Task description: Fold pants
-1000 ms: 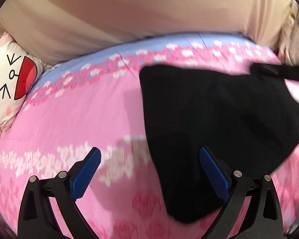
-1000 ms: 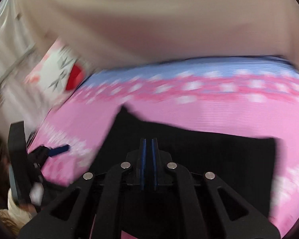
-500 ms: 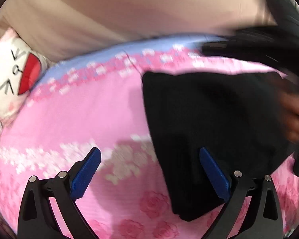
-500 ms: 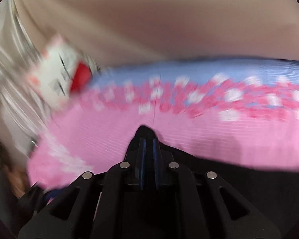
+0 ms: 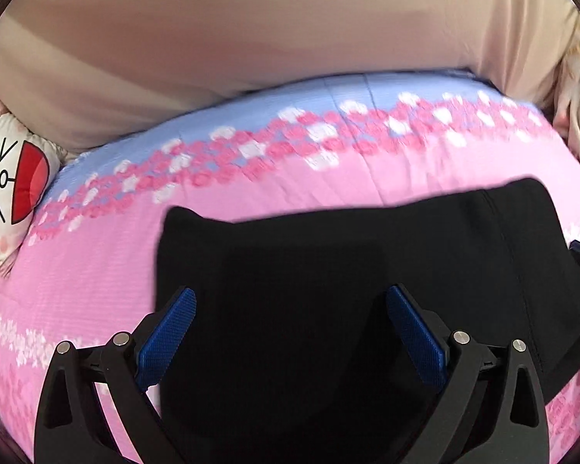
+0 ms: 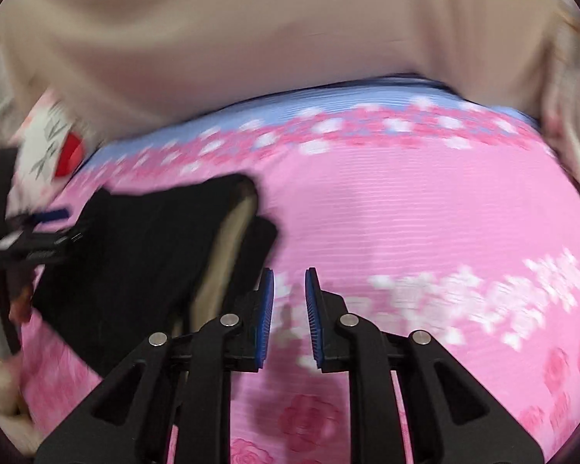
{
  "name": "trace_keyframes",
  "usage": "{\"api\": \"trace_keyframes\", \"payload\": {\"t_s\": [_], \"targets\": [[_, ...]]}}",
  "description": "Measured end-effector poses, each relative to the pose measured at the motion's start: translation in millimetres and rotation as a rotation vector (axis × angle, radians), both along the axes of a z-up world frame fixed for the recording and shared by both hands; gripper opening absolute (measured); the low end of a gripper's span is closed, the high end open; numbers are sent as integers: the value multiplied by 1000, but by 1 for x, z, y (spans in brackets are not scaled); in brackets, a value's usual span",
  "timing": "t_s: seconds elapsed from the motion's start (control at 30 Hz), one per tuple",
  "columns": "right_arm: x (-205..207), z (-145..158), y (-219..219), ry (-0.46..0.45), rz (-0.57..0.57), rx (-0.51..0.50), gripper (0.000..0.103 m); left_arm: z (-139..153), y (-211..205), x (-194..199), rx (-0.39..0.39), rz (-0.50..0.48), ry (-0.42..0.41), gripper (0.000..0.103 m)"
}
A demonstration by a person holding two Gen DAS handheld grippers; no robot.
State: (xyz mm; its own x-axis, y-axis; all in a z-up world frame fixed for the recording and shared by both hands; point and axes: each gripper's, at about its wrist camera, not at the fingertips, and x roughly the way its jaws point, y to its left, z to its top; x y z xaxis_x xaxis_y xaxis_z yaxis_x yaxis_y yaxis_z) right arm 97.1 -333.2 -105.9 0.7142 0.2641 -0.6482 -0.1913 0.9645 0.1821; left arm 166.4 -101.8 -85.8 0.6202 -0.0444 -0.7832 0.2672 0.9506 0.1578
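The black pants (image 5: 348,270) lie folded in a compact stack on the pink flowered bedsheet (image 5: 96,270). My left gripper (image 5: 290,309) hovers over them, open wide, with the cloth below its blue pads and nothing pinched. In the right wrist view the pants (image 6: 135,255) sit to the left, and a strip of pale lining shows at their folded edge. My right gripper (image 6: 289,286) is over bare sheet just right of the pants. Its jaws are opening with a narrow gap and nothing between them. The left gripper (image 6: 31,239) shows blurred at the far left.
A white cartoon pillow (image 5: 7,185) with a red mouth lies at the bed's left end. A beige padded headboard or wall (image 5: 290,38) runs along the far side. The sheet (image 6: 425,212) stretches to the right of the pants. Pale bedding bunches at the right edge (image 6: 572,143).
The right gripper was shut over the black cloth and has swung right onto bare sheet with its jaws parted. The left gripper has shifted right, so the pants now lie between its pads.
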Motion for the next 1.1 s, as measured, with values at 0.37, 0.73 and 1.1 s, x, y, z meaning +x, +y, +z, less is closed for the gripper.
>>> {"api": "trace_keyframes", "payload": {"t_s": [0.37,0.73,1.1], "targets": [[6,0,19,-32,284,116,20,-5,-24,-9,74,44,-2,98],[43,-15,8,211,341,367,11,-1,-39,-18,56,-26,26,98],[-4,-11,-57,136,52,448,15,-17,-54,-27,118,-88,-40,98]]}}
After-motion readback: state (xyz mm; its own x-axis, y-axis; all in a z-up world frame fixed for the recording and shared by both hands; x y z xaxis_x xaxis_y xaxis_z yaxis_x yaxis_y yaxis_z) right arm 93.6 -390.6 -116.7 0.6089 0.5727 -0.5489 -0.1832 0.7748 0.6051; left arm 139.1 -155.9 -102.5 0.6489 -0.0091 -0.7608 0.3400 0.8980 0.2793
